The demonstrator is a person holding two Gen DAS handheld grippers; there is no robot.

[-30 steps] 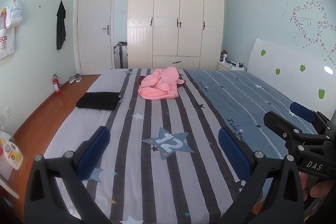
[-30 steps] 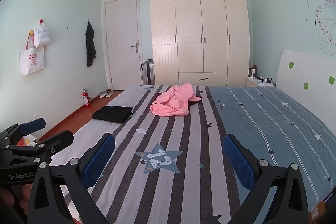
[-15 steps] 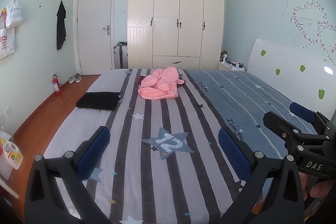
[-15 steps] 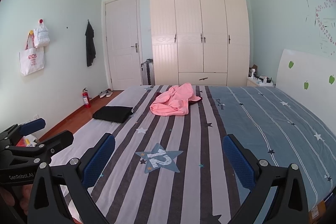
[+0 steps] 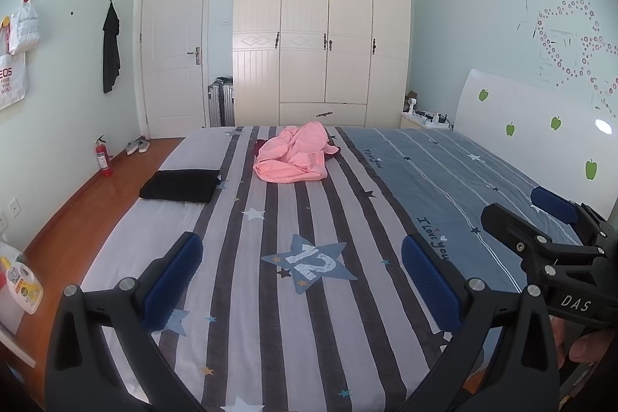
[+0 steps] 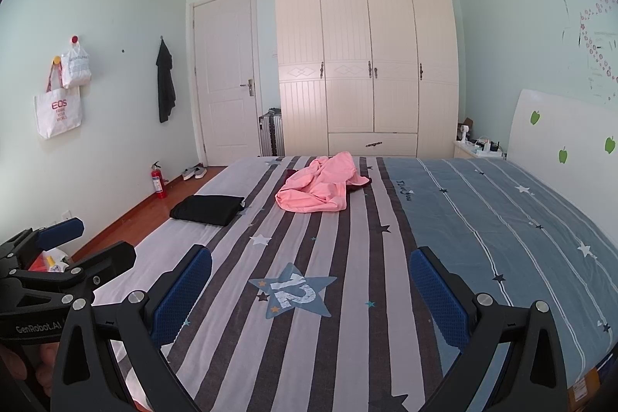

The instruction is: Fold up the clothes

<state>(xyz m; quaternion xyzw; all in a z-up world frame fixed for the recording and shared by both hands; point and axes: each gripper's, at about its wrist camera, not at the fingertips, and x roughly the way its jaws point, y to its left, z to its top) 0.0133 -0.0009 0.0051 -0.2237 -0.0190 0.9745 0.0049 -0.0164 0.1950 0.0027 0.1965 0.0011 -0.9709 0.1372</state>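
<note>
A crumpled pink garment (image 5: 294, 157) (image 6: 321, 189) lies at the far end of the striped bed (image 5: 270, 296) (image 6: 347, 334), with a dark red piece peeking out beneath it. A folded black garment (image 5: 180, 185) (image 6: 208, 208) rests on the bed's left side. My left gripper (image 5: 302, 277) hovers open over the near end of the bed, nothing between its blue pads. My right gripper (image 6: 309, 290) is open too, likewise far from the clothes. Each gripper shows at the edge of the other's view.
A cream wardrobe (image 5: 322, 33) with a suitcase on top and a white door (image 5: 174, 49) stand beyond the bed. The white headboard (image 5: 540, 126) is on the right. Wooden floor with a red fire extinguisher (image 5: 102, 156) and shoes lies left. Bags hang on the left wall.
</note>
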